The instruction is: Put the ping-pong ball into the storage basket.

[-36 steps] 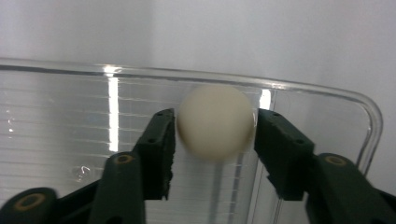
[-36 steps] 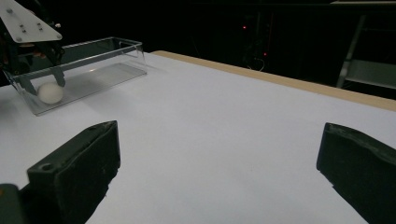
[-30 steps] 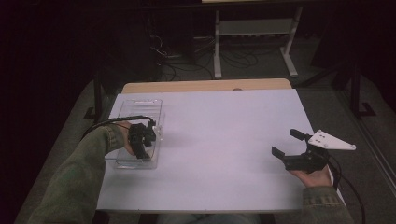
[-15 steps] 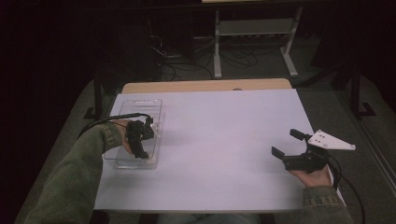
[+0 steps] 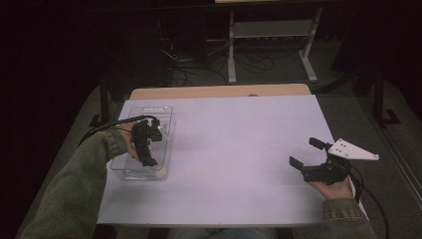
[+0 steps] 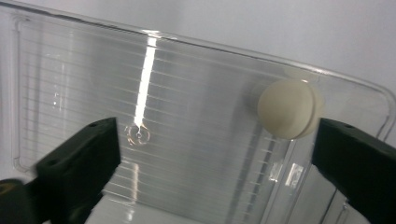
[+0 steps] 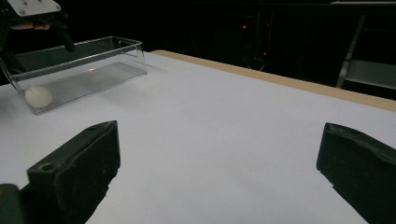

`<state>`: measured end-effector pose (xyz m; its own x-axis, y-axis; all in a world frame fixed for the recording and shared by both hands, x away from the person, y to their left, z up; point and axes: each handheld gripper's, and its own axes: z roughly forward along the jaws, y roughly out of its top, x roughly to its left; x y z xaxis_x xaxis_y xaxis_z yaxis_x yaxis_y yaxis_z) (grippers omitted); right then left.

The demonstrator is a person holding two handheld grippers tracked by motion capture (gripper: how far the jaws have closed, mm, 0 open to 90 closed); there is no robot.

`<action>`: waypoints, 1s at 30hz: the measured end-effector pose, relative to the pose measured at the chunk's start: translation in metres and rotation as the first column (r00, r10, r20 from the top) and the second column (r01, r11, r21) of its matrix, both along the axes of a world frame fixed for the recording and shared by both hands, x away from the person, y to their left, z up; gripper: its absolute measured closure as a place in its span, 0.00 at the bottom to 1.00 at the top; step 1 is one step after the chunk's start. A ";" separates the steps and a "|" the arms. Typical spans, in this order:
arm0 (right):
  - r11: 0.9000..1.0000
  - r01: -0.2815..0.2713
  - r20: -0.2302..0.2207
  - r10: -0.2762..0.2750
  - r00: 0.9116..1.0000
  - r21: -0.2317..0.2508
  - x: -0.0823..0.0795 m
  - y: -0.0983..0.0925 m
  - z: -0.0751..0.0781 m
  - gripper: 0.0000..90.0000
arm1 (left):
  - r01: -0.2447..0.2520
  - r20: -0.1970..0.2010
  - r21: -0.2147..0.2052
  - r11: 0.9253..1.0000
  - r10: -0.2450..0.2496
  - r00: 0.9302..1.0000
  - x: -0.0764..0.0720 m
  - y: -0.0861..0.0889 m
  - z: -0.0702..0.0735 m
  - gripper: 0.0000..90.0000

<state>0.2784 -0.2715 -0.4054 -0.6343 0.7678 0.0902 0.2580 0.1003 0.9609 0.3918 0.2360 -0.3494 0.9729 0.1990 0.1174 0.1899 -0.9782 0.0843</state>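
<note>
My left hand-held gripper [image 5: 149, 149] hangs over the clear bin [image 5: 164, 112]; its jaws have just been opening, nothing between them. The ball [image 6: 287, 108] lies in the bin's near corner, released. My right hand-held gripper [image 5: 311, 154] waits open.

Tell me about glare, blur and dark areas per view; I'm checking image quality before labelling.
High view: the room behind the white table is nearly black. Left gripper view: a bright glare streak runs down the clear plastic tray, and the round cream ball is sharp while the near black jaws are soft. Right gripper view: dark background, blurred jaws.
</note>
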 end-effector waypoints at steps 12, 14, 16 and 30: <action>1.000 -0.004 0.000 0.004 1.000 -0.007 0.000 0.001 0.000 0.00 | -0.025 0.001 -0.120 0.992 0.025 1.000 -0.009 0.012 0.016 0.00; 1.000 -0.004 0.001 0.004 1.000 -0.006 0.000 0.001 0.000 0.00 | -0.039 0.005 -0.140 0.989 0.040 0.999 -0.010 0.016 0.018 0.00; 1.000 -0.002 0.001 0.002 1.000 -0.005 0.000 0.001 0.000 0.00 | -0.049 0.011 -0.161 0.986 0.052 0.999 -0.011 0.020 0.021 0.00; 1.000 0.001 0.002 -0.001 1.000 -0.001 -0.001 0.000 0.001 0.00 | -0.081 0.088 -0.358 0.930 0.121 0.989 -0.028 0.042 0.033 0.00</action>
<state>0.2776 -0.2712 -0.4048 -0.6336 0.7686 0.0880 0.2560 0.1010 0.9614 0.3636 0.2783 -0.3169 0.9311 0.3431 0.1238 0.2569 -0.8577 0.4453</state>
